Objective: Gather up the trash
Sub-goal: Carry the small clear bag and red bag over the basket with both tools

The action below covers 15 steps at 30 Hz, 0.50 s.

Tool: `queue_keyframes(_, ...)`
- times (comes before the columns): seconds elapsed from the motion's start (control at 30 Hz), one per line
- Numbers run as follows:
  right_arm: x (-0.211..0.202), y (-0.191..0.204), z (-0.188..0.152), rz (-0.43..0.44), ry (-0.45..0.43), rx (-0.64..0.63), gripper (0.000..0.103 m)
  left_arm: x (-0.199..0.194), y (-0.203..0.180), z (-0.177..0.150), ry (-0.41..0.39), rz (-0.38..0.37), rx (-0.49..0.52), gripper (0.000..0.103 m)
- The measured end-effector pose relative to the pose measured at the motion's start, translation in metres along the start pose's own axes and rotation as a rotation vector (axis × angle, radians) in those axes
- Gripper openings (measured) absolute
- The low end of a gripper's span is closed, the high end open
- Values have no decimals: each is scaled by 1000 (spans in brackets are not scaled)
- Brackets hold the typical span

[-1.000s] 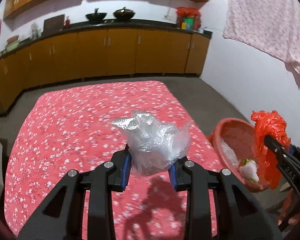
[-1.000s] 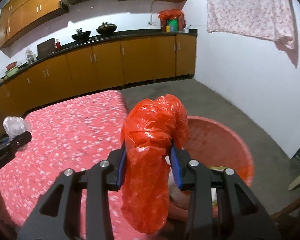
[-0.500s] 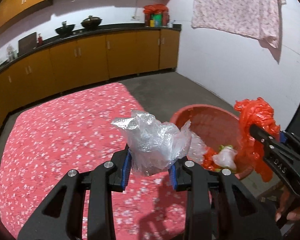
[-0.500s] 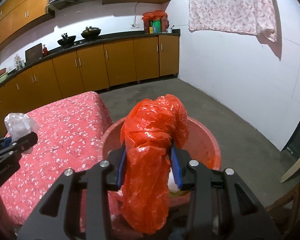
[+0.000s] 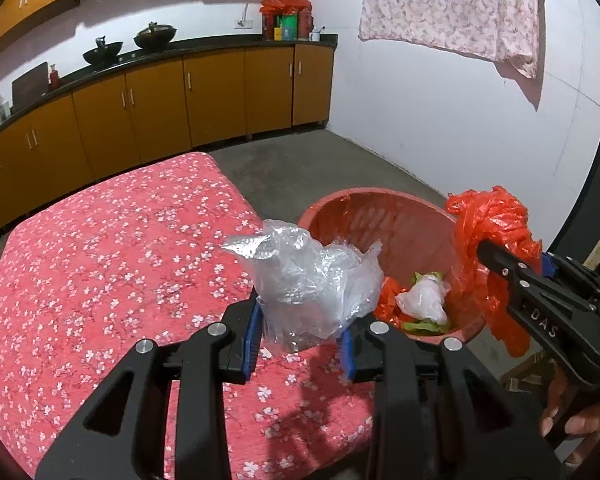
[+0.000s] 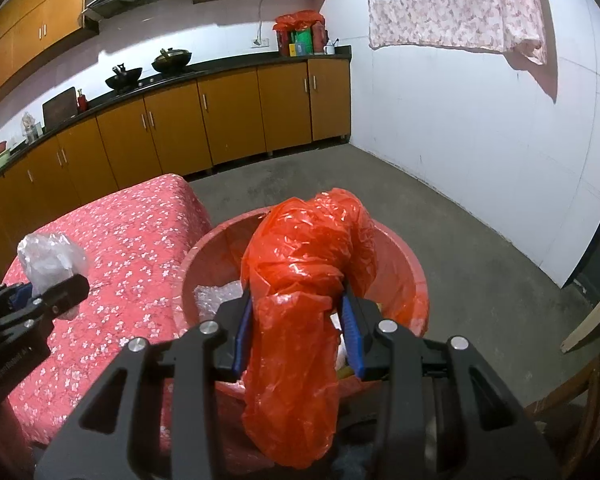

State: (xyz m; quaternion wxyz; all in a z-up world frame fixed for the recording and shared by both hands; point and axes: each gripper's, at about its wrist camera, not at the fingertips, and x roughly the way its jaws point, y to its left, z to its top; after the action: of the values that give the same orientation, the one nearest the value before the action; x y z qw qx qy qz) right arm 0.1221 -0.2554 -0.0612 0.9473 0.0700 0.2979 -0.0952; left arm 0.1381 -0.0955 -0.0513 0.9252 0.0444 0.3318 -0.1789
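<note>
your left gripper (image 5: 300, 336) pinches clear plastic wrap (image 5: 312, 280), your right gripper (image 6: 298, 332) a red bag (image 6: 304, 280): light, soft, slippery; grip bunched middles.

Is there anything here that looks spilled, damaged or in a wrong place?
Nothing stands out. The left gripper holds a clear plastic bag above the red tablecloth, and the right gripper holds an orange plastic bag over the red basin, which already contains trash. No spill is visible.

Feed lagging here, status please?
Left tool shut on crumpled clear plastic bag. Right tool shut on red plastic bag, over red basin. Nothing blocking.
</note>
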Motion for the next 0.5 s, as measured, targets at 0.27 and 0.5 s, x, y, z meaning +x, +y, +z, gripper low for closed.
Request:
queue_keyframes(0.27,5,-7,0,10,4,11,38,12,-6,3,24,-69,-20,32)
queue_keyframes(0.5,13,-21,17,10,-16,23,38,38,-21,26,30,-149,-10,32)
